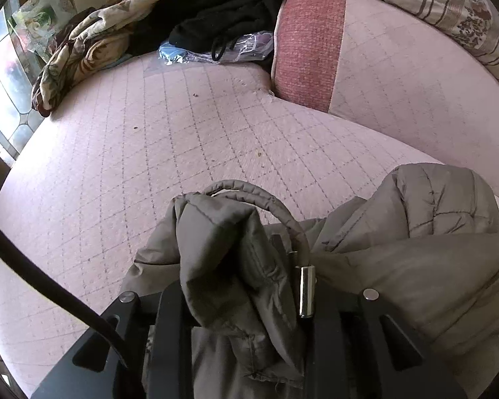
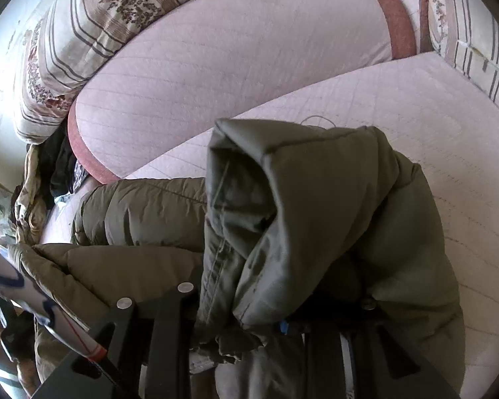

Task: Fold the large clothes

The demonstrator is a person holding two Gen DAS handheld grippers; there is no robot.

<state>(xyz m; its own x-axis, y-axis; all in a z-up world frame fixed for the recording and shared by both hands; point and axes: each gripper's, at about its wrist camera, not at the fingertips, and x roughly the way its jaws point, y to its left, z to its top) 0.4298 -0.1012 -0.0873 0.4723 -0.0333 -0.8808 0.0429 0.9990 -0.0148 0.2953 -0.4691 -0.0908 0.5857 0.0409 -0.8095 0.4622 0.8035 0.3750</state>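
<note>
Two hand-held grippers each pinched a bunch of the same olive-grey padded jacket (image 2: 143, 209), which hung between them over the near edge of a pink quilted sofa seat (image 1: 169, 139). The left hand-held gripper (image 1: 243, 302) was clamped on a thick fold of the jacket's edge, where a fabric drawcord loop (image 1: 249, 189) arched up and ended in a small metal cord tip (image 1: 307, 291) beside the fingers. The right hand-held gripper (image 2: 249, 306) was likewise closed on a bunched corner of the jacket, which draped over its far finger and hid it. Holding two separate spots probably let the person spread the bulky garment flat on the seat before any fold; judged from the crumpled hang, folding had hardly begun. Toward the far left corner of the seat lay a patterned blanket (image 1: 83, 53), some black clothing (image 1: 216, 16) and a clear plastic bag (image 1: 216, 50), well apart from the jacket. A pink back cushion (image 1: 399, 66) with a red band stood along the far edge, leaving the middle of the seat as the likely laying place.
</note>
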